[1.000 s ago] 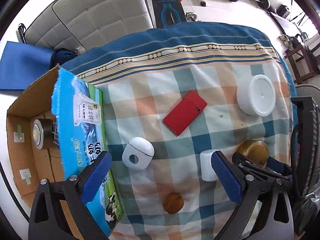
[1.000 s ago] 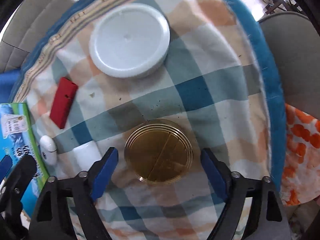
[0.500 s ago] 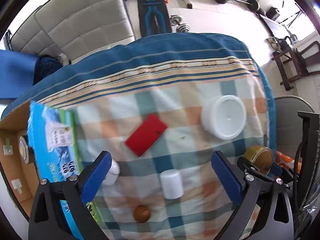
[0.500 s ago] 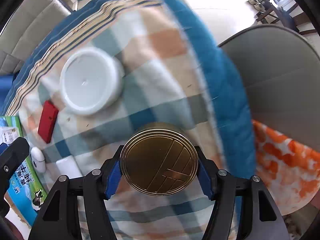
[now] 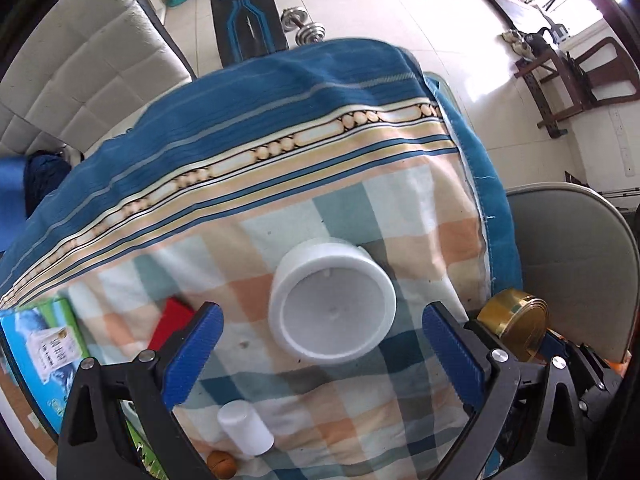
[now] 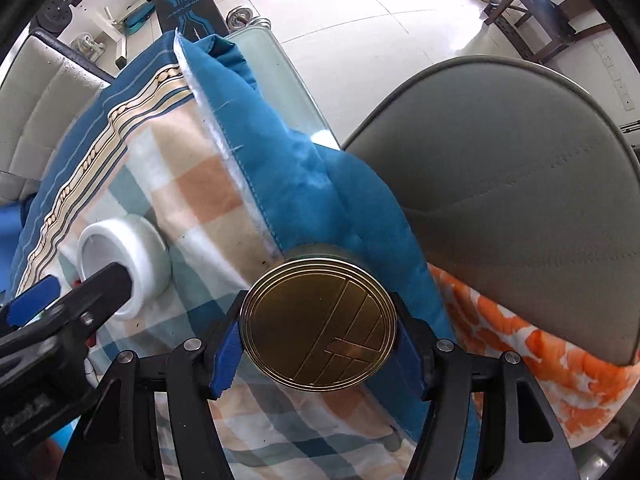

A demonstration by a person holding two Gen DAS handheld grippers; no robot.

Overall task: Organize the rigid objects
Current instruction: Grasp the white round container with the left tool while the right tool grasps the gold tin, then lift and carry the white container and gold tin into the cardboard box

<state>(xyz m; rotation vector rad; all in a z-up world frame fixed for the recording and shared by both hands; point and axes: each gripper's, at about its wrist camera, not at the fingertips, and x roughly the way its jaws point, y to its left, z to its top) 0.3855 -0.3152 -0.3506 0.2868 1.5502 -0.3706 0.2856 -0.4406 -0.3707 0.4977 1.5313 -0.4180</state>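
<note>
Checked cloth with a blue border covers the worktop [image 5: 352, 184]; gym gear and a grey chair stand beyond.

- Gold tin [image 6: 319, 326], one: pinched across its rim by the right gripper [image 6: 320, 354], held clear of the cloth near the worktop's right edge. Probably rigid, smooth metal, so slippery; holding it at opposite sides of the wall suits it.
- White round container [image 5: 332, 304], one: resting on the cloth, between the spread jaws of the left gripper [image 5: 320, 350], which grips nothing. Probably light and stiff.
- Small white cylinder [image 5: 245, 427], one.
- Brown ball [image 5: 221, 465], one.
- Red flat case [image 5: 170, 322], one, partly hidden.
- Printed carton [image 5: 44, 344], one, at left.
</note>
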